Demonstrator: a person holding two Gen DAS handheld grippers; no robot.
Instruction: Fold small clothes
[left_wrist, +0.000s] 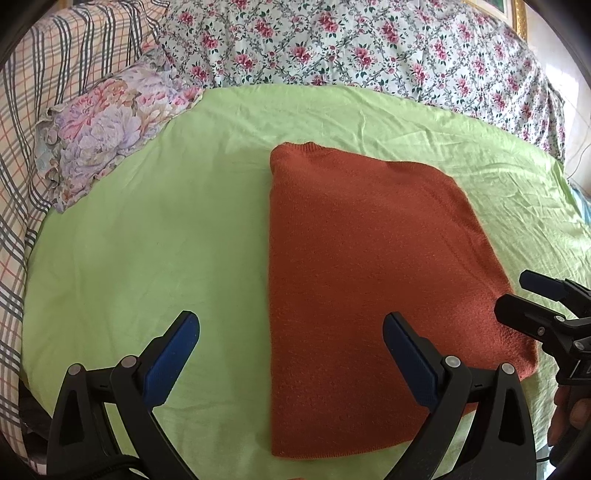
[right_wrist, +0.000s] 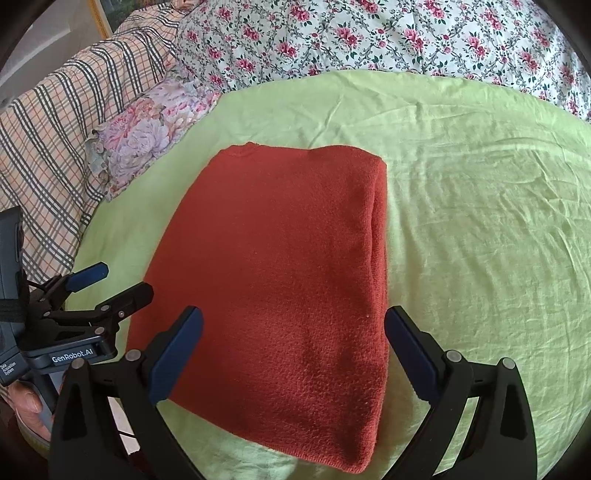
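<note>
1. At the centre of both views, the rust-orange sweater (left_wrist: 369, 288) lies on the green sheet (left_wrist: 147, 240) of the bed, already folded into a neat long rectangle with its ribbed edge at the far end.
2. In the right wrist view, the stacked layers show along the sweater's right edge (right_wrist: 380, 258), so the sides appear to have been turned in; I judge the lengthwise folding done and a fold across the short way the likely remaining step.
3. In the lower part of the left wrist view, the left tongs (left_wrist: 291, 365) stand wide apart and hold nothing; one blue pad hangs over bare sheet, the other over the sweater's near end, straddling its left edge.
4. In the lower part of the right wrist view, the right tongs (right_wrist: 293, 362) are equally wide and empty, bracketing the near right portion of the sweater.
5. Both tongs sit at the near hem, probably so each can take a near corner and carry it toward the far end together.
6. In the upper left of each frame, a floral pillow (left_wrist: 107, 129) rests against a plaid blanket (left_wrist: 55, 66), and a flowered quilt (left_wrist: 369, 48) runs along the top, well apart from the sweater.
</note>
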